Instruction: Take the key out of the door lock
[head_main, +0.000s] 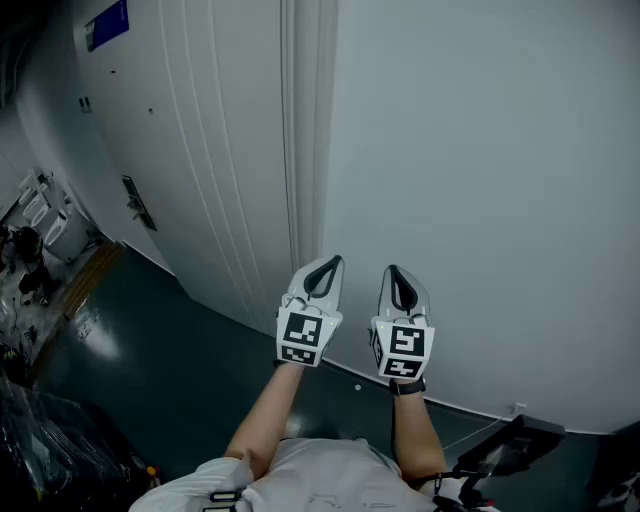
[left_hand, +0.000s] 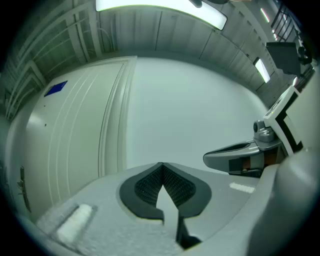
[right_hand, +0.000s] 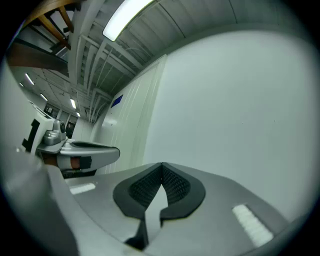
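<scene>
Key: we cannot make it out at this range; we judge that it sits in the door lock (head_main: 137, 205), the dark fitting at the left of the scene.
Handling (our judgement): small, stiff, light metal; smooth and easy to drop. We would take hold of the flat head and draw it straight out of the lock.
Door (head_main: 215, 150): white with ribbed panels and a blue sign (head_main: 107, 24) high up.
Left gripper (head_main: 330, 263): jaws closed pad to pad with nothing between them; raised before the wall (head_main: 480, 150), just right of the door frame, well apart from the lock.
Right gripper (head_main: 393, 270): jaws likewise closed and empty; just beside the left gripper, on its right.
Floor (head_main: 150, 340): dark and glossy, near and left.
</scene>
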